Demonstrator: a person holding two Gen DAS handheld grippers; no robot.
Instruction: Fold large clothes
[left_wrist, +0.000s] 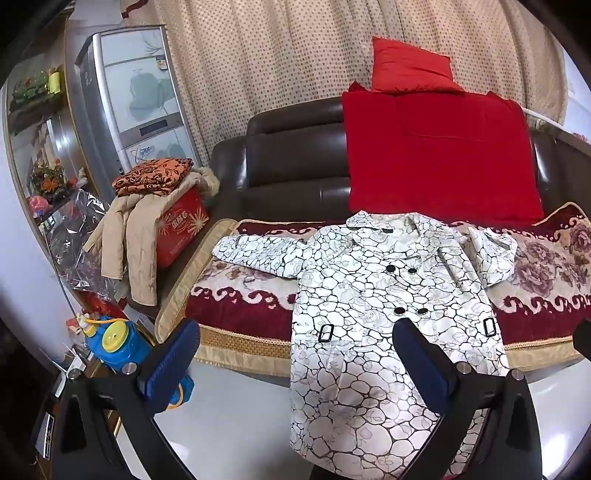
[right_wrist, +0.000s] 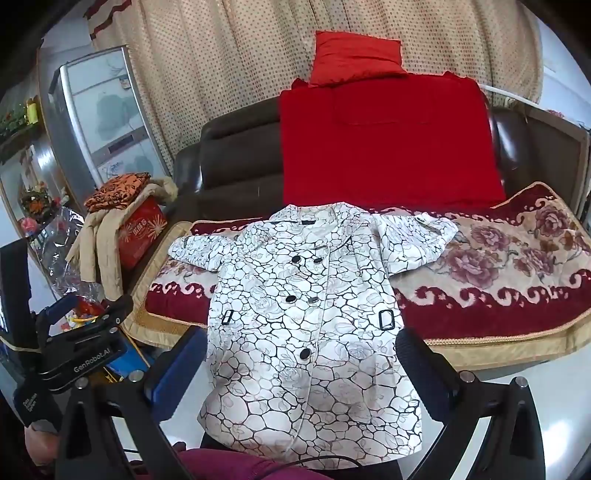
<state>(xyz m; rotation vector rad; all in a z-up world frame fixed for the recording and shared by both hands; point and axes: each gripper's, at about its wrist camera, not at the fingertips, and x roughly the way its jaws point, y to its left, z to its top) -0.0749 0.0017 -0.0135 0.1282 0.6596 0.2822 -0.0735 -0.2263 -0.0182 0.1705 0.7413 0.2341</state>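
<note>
Blue-padded fingers (left_wrist: 173, 365) of the left hand-held gripper (left_wrist: 295, 365) stand wide apart and hold nothing; the right hand-held gripper (right_wrist: 295, 373) is spread just as wide, also unloaded, with the left unit visible beside it. Between them lies the white coat (left_wrist: 373, 302) with its black crackle print, spread face up and buttoned on the sofa's patterned cover (left_wrist: 546, 266), collar toward the red cushion (left_wrist: 436, 155), both sleeves flung outward, and its lower part hanging off the seat's front edge toward the floor. That overhang looks like the main hazard: pulling a sleeve across could drag the whole coat off the seat. A pinch taking only the top layer would probably let the fold sag, and the coat's black buckles (right_wrist: 386, 319) may snag a finger.
</note>
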